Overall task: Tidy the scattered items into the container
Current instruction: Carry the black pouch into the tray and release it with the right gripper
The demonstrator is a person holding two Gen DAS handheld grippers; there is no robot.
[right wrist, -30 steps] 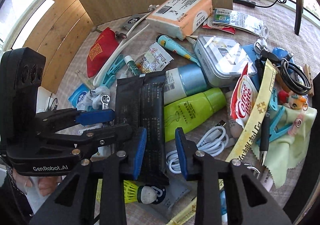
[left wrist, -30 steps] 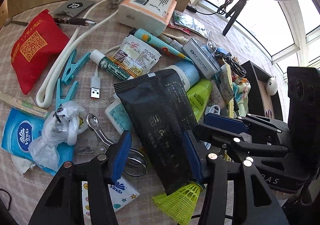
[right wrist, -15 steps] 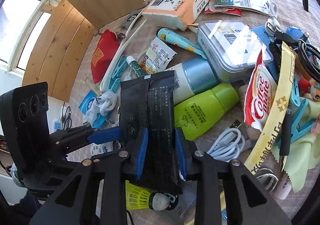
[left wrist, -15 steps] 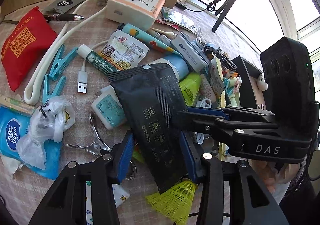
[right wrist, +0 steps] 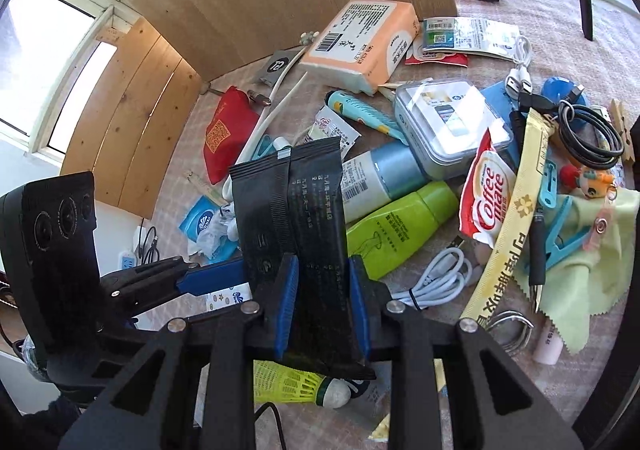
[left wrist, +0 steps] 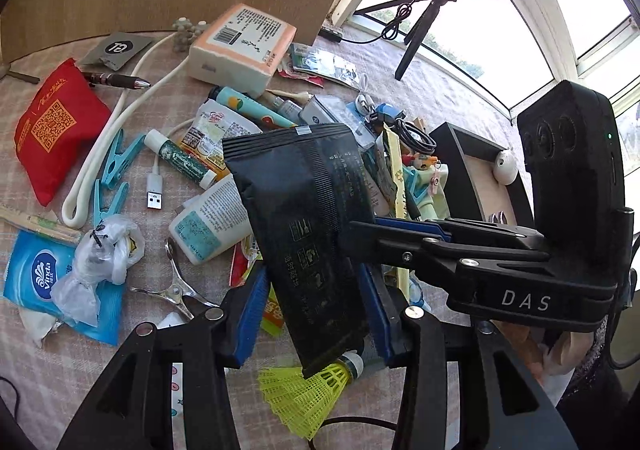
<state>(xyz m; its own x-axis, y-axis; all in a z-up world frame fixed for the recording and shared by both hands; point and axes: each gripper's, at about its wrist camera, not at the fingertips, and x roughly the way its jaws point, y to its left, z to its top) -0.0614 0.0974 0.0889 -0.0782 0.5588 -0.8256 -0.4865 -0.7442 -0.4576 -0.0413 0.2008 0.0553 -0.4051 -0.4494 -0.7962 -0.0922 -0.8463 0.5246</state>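
Note:
A long black foil packet point(left wrist: 304, 210) hangs tilted above the pile, held at its near end by both grippers. My left gripper point(left wrist: 312, 290) has its blue pads against the packet's two long edges. My right gripper point(right wrist: 322, 270) pinches the packet point(right wrist: 308, 218) from both sides, and its jaws are closing tighter on it. In the left wrist view the right gripper point(left wrist: 360, 228) reaches in from the right. The left gripper point(right wrist: 240, 276) touches the packet's left edge in the right wrist view. The container, a black tray point(left wrist: 460, 134) with a wooden floor, stands at the right.
Under the packet lie a yellow shuttlecock point(left wrist: 312, 390), a green bottle point(right wrist: 400, 226) and a blue-white bottle point(right wrist: 380, 174). Around them are a white cable point(right wrist: 440, 274), a creamer sachet point(right wrist: 488, 194), a clear box point(right wrist: 448, 126), an orange tissue pack point(left wrist: 244, 46) and a red pouch point(left wrist: 56, 130).
The black packet has come up off the pile with both grippers, and the bottles under it now show. Both pairs of jaws have narrowed onto it.

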